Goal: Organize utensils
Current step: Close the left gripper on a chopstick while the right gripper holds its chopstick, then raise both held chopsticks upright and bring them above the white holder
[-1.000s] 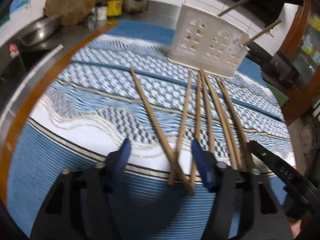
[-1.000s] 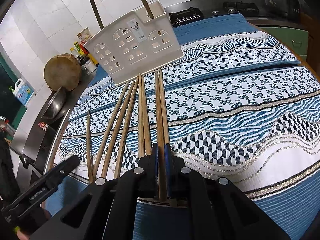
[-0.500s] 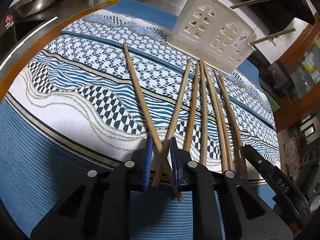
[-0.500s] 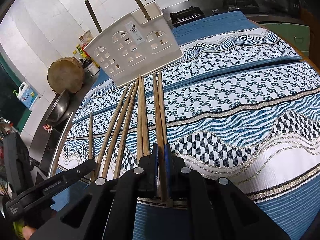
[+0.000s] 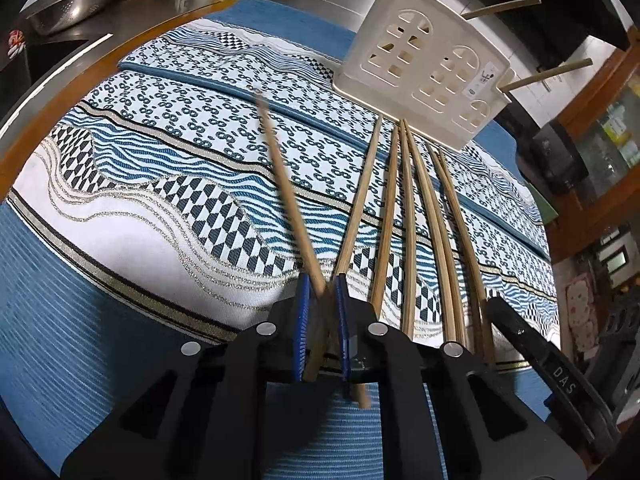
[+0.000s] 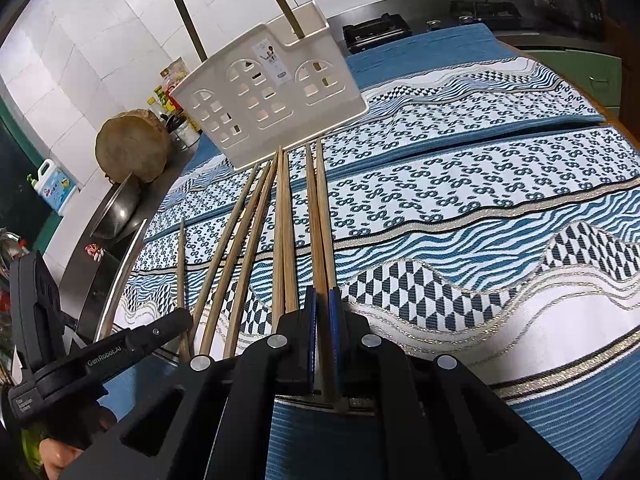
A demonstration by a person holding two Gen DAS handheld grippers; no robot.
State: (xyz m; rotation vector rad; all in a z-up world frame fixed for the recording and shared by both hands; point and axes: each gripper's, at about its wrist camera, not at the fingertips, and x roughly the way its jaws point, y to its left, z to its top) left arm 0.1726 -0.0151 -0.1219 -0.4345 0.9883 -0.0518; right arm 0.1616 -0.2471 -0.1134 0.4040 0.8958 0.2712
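Observation:
Several wooden chopsticks (image 5: 404, 216) lie side by side on a blue patterned cloth (image 5: 160, 184), pointing at a cream slotted utensil holder (image 5: 424, 76) that has two chopsticks standing in it. My left gripper (image 5: 322, 284) is shut on two crossed chopsticks; one chopstick (image 5: 288, 196) points up and left, its tip blurred. My right gripper (image 6: 323, 298) is shut on the rightmost pair of chopsticks (image 6: 318, 216), close to the cloth. The holder (image 6: 268, 100) stands just beyond the chopstick tips.
A steel colander (image 5: 72, 4), bottles and a round wooden block (image 6: 134, 150) sit on the counter at the left. A stove (image 6: 376, 30) stands behind the holder. A wooden cabinet (image 5: 600, 120) is at the right. The left gripper's body (image 6: 100, 356) shows beside the chopsticks.
My left gripper went from open to shut on the two crossed chopsticks, and one of them now swings upward. My right gripper has stayed shut on its pair.

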